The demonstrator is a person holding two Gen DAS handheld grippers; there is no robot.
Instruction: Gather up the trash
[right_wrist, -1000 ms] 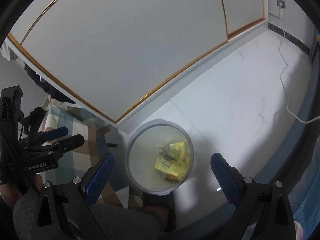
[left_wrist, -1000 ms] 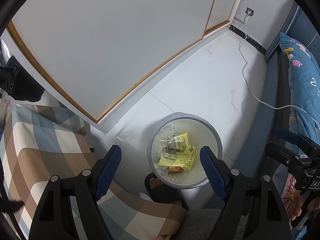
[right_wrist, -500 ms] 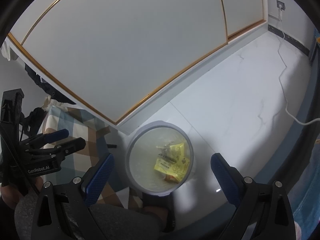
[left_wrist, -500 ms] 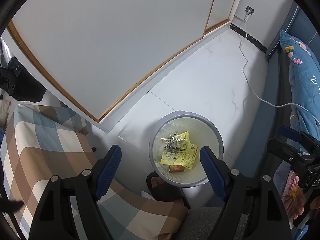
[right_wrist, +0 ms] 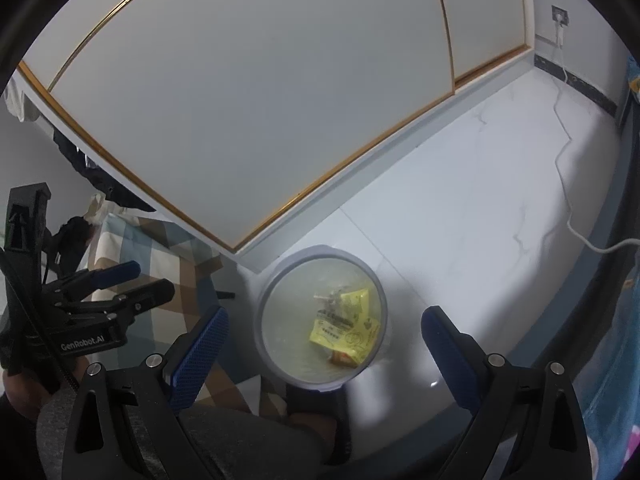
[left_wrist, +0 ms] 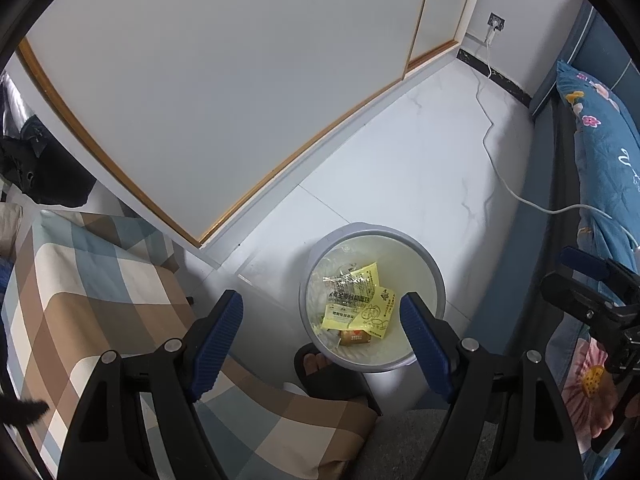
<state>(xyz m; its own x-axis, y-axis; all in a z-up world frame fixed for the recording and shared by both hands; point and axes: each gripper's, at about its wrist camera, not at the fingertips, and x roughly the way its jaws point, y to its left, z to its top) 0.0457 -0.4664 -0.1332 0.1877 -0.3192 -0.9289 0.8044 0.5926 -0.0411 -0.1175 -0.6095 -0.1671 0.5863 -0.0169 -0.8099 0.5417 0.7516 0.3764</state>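
Note:
A round grey trash bin (left_wrist: 434,276) stands on the white floor. It holds yellow wrappers (left_wrist: 360,306), a clear wrapper and a small orange packet. The bin also shows in the right wrist view (right_wrist: 280,280) with the yellow wrappers (right_wrist: 346,330) inside. My left gripper (left_wrist: 322,322) is open and empty, held high above the bin. My right gripper (right_wrist: 324,340) is open and empty, also high above the bin. The left gripper shows in the right wrist view (right_wrist: 136,276), the right gripper in the left wrist view (left_wrist: 576,272).
A checked blanket (left_wrist: 80,280) lies at the left. A blue floral bedcover (left_wrist: 600,152) is at the right. A white cable (left_wrist: 500,176) runs across the floor from a wall socket. White sliding doors (left_wrist: 240,80) stand behind. A slippered foot (left_wrist: 320,364) touches the bin.
Both views have drifted slightly; the bin sits a little lower and further right in the left wrist view. The grippers stay open and empty.

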